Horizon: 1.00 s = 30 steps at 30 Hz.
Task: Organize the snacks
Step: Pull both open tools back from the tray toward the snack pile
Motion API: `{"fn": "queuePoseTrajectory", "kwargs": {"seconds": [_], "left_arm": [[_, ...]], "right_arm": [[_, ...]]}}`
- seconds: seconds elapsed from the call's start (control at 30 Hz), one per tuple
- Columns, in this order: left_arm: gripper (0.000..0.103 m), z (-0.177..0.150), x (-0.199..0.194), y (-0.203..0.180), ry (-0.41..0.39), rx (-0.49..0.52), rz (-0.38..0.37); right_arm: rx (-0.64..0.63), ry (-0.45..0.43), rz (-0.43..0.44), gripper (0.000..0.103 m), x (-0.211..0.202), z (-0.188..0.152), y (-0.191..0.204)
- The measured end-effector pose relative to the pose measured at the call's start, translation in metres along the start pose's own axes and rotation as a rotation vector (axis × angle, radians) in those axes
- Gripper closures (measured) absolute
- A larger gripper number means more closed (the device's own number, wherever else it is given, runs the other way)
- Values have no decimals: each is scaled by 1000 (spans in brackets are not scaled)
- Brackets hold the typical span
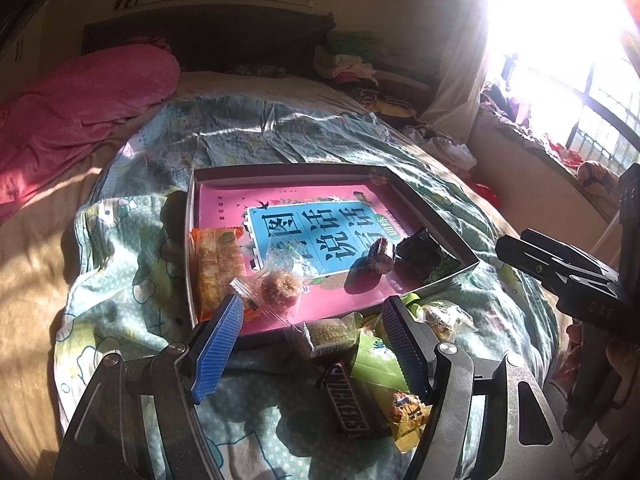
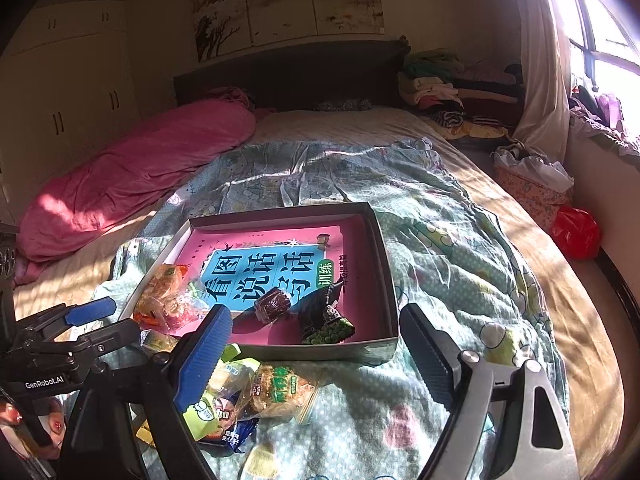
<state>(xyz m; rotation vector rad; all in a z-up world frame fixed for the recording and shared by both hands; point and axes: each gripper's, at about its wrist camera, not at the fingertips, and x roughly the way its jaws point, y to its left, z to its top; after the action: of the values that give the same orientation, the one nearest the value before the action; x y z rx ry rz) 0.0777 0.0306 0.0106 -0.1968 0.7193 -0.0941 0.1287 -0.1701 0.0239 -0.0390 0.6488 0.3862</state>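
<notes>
A shallow grey box [image 1: 436, 216] [image 2: 384, 276] with a pink book inside lies on the bed. In it are an orange packet [image 1: 218, 270], a clear-wrapped round pastry [image 1: 280, 288], a dark round snack [image 1: 380, 256] [image 2: 274, 303] and a green pea packet [image 1: 430, 258] [image 2: 330, 326]. Loose snacks lie in front of the box: a Snickers bar [image 1: 348, 402], green packets [image 1: 378, 360] [image 2: 208, 412] and a wrapped cake [image 2: 280, 394]. My left gripper [image 1: 310, 356] is open above the loose pile. My right gripper [image 2: 316, 354] is open and empty by the box's near edge.
A patterned green quilt [image 2: 440, 240] covers the bed, with a pink blanket [image 2: 140, 168] at the left. Folded clothes [image 2: 440, 84] are stacked by the headboard. A basket and a red bag [image 2: 576, 232] sit on the floor at the right, under the window.
</notes>
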Motion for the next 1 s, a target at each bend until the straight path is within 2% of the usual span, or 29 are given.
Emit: {"fn": "queuePoseTrajectory", "kwargs": {"seconds": [0.4, 1.0], "left_arm": [[29, -8, -8, -5, 14, -3, 6], [29, -20, -22, -11, 31, 6, 22]], "right_arm": [[-1, -10, 20, 16, -10, -1, 2], [-32, 21, 72, 15, -14, -13, 19]]}}
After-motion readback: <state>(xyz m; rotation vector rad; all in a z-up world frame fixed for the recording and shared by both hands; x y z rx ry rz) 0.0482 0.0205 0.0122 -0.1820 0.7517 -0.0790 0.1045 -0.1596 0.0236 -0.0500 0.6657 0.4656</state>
